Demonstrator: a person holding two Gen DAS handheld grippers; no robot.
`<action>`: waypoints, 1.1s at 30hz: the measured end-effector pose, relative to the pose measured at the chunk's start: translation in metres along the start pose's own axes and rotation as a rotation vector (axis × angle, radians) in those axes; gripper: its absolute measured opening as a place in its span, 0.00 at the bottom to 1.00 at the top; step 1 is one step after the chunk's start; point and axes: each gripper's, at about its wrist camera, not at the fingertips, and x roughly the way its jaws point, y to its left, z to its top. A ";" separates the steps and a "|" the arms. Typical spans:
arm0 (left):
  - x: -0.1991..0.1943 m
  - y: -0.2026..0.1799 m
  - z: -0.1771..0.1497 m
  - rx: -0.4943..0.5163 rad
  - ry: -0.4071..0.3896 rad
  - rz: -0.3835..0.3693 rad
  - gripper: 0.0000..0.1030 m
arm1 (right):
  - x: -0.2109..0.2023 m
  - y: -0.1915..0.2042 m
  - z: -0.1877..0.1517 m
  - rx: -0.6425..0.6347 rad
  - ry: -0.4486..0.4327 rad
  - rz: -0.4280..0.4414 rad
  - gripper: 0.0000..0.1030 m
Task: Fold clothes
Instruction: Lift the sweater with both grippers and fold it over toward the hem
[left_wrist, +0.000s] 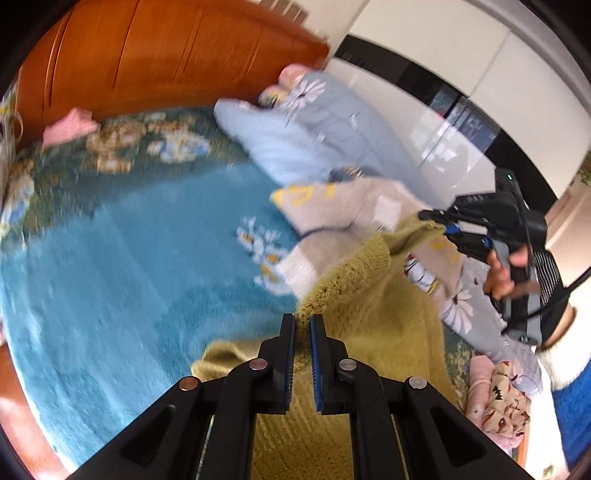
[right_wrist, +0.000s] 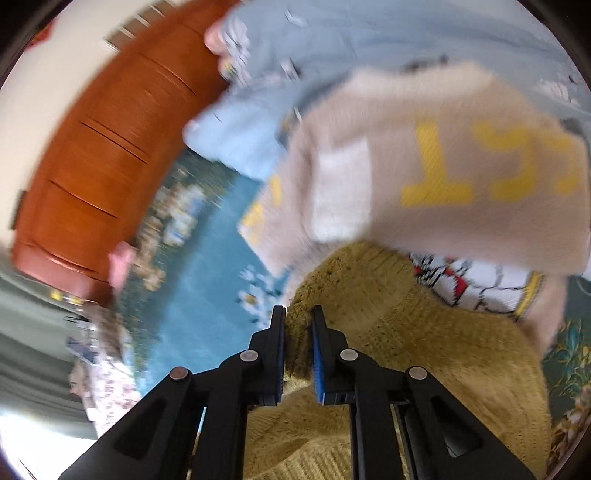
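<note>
You are pinching an olive-yellow knit sweater (left_wrist: 369, 314) with both grippers: the left gripper (left_wrist: 303, 321) is clamping nearly shut on its edge, the right gripper (right_wrist: 298, 314) is gripping a thicker fold. The sweater is lying on the blue bedspread (left_wrist: 129, 277), a beige sweatshirt (right_wrist: 424, 166) at one o'clock.

A bed is covered by a teal-blue plush blanket (left_wrist: 122, 266) with a floral border. An orange-brown wooden headboard (left_wrist: 177, 55), panelled, is set along the blanket's far edge. Beyond the bed's right-hand edge, a glossy white wardrobe (left_wrist: 461, 74) with dark reflective bands is seen. A pale wall (right_wrist: 55, 74) is glimpsed above the headboard in the right wrist view, and grey curtains (right_wrist: 26, 332) with bright daylight below them are shown at the left.
</note>
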 end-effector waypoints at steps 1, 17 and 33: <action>-0.007 -0.005 0.001 0.021 -0.009 -0.007 0.08 | -0.015 -0.001 -0.002 -0.008 -0.023 0.025 0.12; -0.012 -0.072 -0.101 0.377 0.274 0.003 0.08 | -0.113 -0.133 -0.138 0.098 -0.041 0.047 0.12; 0.007 -0.059 -0.095 0.228 0.398 0.044 0.33 | -0.096 -0.240 -0.253 0.222 0.114 -0.133 0.12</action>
